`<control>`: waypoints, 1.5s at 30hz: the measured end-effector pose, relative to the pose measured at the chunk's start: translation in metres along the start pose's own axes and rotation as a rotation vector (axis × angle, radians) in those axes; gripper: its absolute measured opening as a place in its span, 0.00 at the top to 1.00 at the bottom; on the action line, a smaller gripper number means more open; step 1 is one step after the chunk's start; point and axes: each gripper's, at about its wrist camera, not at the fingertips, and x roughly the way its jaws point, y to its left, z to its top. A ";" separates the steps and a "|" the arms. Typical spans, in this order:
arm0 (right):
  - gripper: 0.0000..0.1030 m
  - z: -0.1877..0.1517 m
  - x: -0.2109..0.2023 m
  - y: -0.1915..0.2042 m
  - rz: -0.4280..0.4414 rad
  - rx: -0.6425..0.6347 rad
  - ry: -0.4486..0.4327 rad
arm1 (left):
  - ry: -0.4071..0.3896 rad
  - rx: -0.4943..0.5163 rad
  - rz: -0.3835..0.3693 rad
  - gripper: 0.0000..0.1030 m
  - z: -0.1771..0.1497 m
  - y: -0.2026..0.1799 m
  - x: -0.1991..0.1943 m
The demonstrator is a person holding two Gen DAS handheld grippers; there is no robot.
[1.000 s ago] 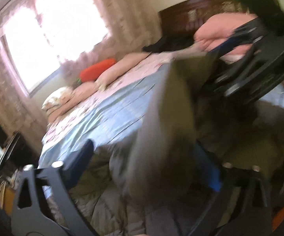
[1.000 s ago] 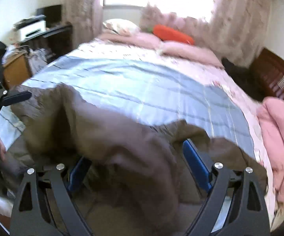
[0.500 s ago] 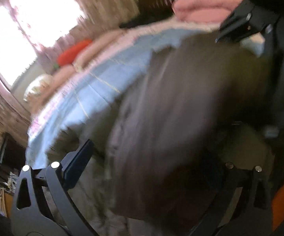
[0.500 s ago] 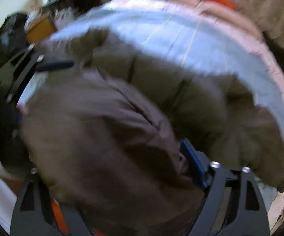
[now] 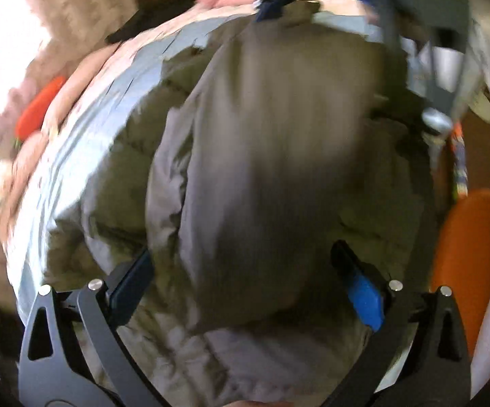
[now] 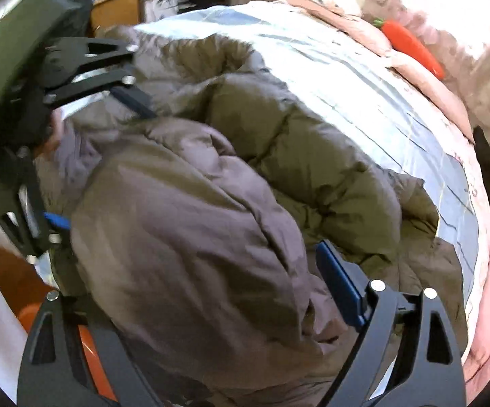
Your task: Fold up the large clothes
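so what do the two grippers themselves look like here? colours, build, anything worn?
Both match: the left gripper and right gripper have matte black finger arms with triangular cutouts, silver round bolt heads at the joints, and blue pads on the inner faces. A dark green sleeve shows behind the left one.

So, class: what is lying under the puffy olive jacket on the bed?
Under the olive jacket lies a pale blue striped bedcover, showing beyond the jacket's far edge. What the bedcover is like directly beneath the jacket cannot be seen, because the padded fabric covers it.
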 end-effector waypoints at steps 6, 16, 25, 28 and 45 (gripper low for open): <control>0.12 0.007 -0.026 -0.003 0.027 0.049 -0.042 | -0.052 0.095 -0.105 0.02 0.002 0.003 -0.048; 0.04 0.025 -0.092 -0.022 0.185 0.207 -0.250 | -0.361 -0.334 -0.015 0.02 0.017 0.094 -0.097; 0.01 0.003 0.006 -0.060 -0.221 0.455 -0.001 | -0.109 -0.814 0.169 0.02 0.019 0.105 0.046; 0.01 -0.016 0.050 -0.065 -0.288 0.476 0.075 | -0.069 -0.861 0.323 0.02 0.017 0.086 0.092; 0.01 -0.040 0.105 -0.100 -0.287 0.696 -0.045 | -0.180 -0.908 0.523 0.02 0.010 0.089 0.101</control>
